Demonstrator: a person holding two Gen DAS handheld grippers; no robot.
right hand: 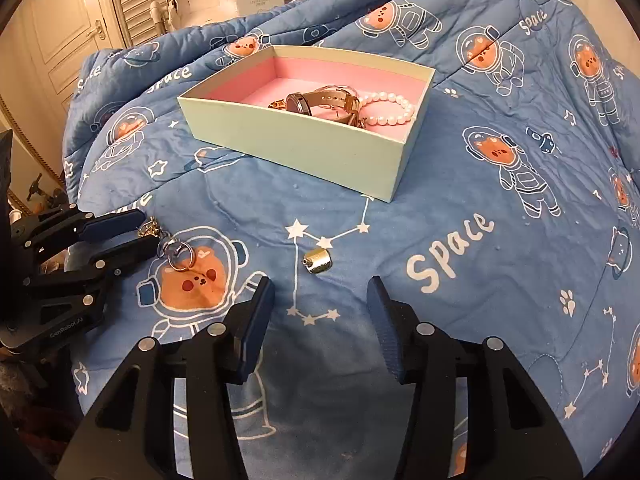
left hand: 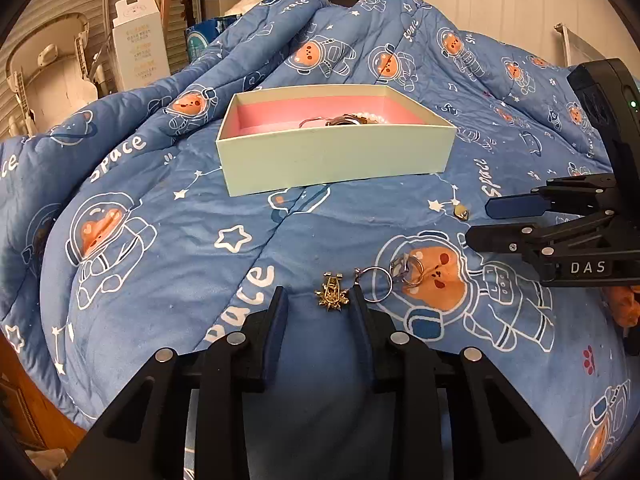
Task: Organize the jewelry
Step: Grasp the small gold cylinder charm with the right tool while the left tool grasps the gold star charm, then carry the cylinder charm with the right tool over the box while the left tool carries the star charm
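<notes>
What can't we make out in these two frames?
- Box contents: in the left view the near wall hides most of the watch and pearls.
- Gold charm: in the right view the left gripper covers most of it.
- Small silver piece: too small in the left view to identify.
- Rings: tangled, so the count is unclear in both views.

Two low fisheye views look forward over a blue quilt [left hand: 168, 264] — the left from close above it, the right angled in from the other side, seemingly slightly higher — sharing the open box [left hand: 336, 160] [right hand: 304, 148] at centre.
</notes>
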